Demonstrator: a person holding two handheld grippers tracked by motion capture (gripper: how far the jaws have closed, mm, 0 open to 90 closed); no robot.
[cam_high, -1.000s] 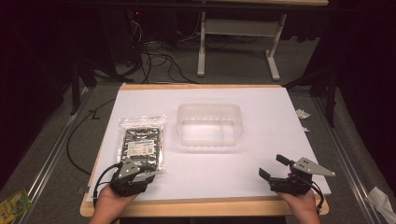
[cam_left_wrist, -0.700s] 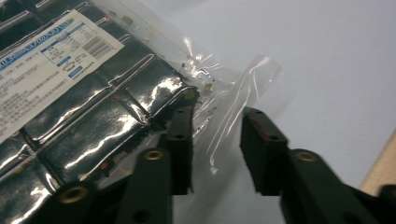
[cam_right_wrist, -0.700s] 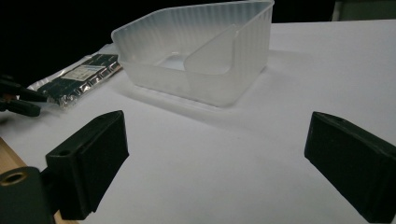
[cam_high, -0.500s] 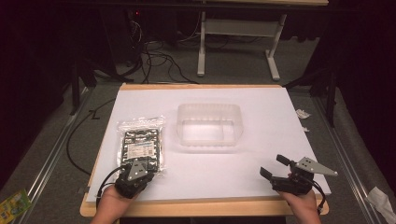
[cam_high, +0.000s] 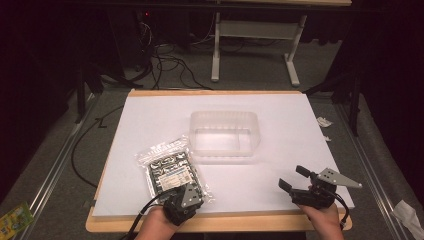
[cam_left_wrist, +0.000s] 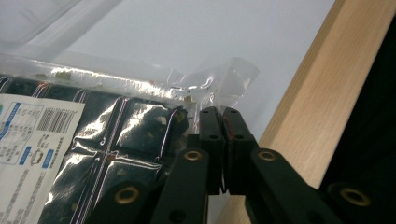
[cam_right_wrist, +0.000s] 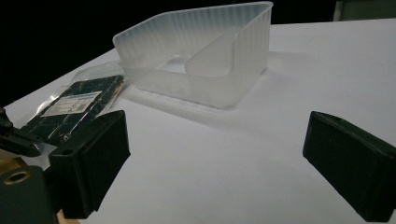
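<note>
Left tool apparently pinches the clear packet's corner

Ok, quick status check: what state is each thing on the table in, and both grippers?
Left gripper: shut, pinching the clear edge of the packet at its near corner.
Packet: sealed, lying flat on the table, turned at an angle, beside the container.
Plastic container: upright, open-topped, nothing in it.
Right gripper: open, holding nothing, over the white table.
</note>
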